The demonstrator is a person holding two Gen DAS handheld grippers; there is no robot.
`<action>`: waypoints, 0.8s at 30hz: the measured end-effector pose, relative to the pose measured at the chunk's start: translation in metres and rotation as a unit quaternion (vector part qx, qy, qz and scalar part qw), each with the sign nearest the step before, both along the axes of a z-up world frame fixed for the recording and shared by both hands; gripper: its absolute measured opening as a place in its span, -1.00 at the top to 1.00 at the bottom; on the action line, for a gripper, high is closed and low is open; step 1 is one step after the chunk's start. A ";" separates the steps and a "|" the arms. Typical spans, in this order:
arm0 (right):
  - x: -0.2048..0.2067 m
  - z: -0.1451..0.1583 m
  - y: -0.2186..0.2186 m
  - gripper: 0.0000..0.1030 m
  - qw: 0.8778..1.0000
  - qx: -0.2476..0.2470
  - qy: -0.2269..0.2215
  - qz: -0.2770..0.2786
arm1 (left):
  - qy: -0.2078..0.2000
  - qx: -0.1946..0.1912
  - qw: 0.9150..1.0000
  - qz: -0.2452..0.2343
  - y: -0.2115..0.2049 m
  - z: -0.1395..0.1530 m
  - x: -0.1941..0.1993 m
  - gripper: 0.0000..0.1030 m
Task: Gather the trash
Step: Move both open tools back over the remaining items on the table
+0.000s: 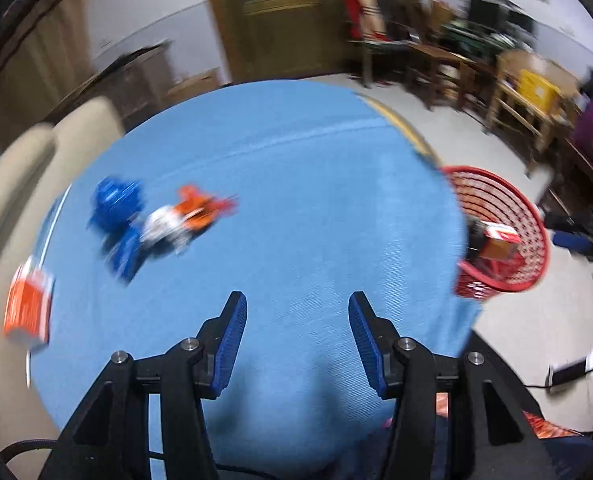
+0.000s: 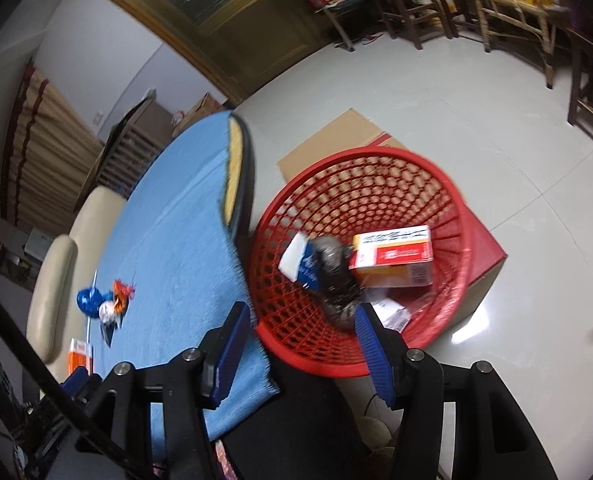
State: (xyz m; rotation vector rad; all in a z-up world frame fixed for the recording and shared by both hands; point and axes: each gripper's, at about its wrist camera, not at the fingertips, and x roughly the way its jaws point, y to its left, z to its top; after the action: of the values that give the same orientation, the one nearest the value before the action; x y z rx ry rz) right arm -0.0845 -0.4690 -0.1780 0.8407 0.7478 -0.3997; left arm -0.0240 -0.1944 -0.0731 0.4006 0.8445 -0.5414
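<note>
Red basket (image 2: 448, 184): boxes, dark blurred wad | wrappers (image 1: 164, 220) on blue cloth (image 1: 296, 200) | both claws wide open, empty

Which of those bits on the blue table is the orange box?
Start at the round table's blue cloth. Near its left edge, beside the cream sofa, lies the orange box. Unlike the crumpled wrappers nearby, it is flat-sided and lies alone.

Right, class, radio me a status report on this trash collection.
Left gripper open over blue cloth. Right gripper open above red basket. Crumpled wrappers remain on cloth. Nothing blocking.
</note>
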 end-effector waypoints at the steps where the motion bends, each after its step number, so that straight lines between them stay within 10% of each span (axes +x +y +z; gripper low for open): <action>1: 0.005 0.001 0.006 -0.14 1.000 -0.004 0.003 0.008 | 0.001 -0.005 1.000 0.019 0.016 -0.001 0.005 -0.05; 24: 0.177 0.035 0.154 -0.14 0.968 -0.072 0.019 0.241 | 0.037 -0.053 0.977 0.204 0.181 -0.042 0.057 -0.05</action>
State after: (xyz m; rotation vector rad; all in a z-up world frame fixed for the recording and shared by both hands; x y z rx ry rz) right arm 0.0924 -0.3153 -0.1428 0.4916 0.9178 -0.0332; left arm 0.0333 -0.0133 -0.1147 0.1019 0.9353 -0.2185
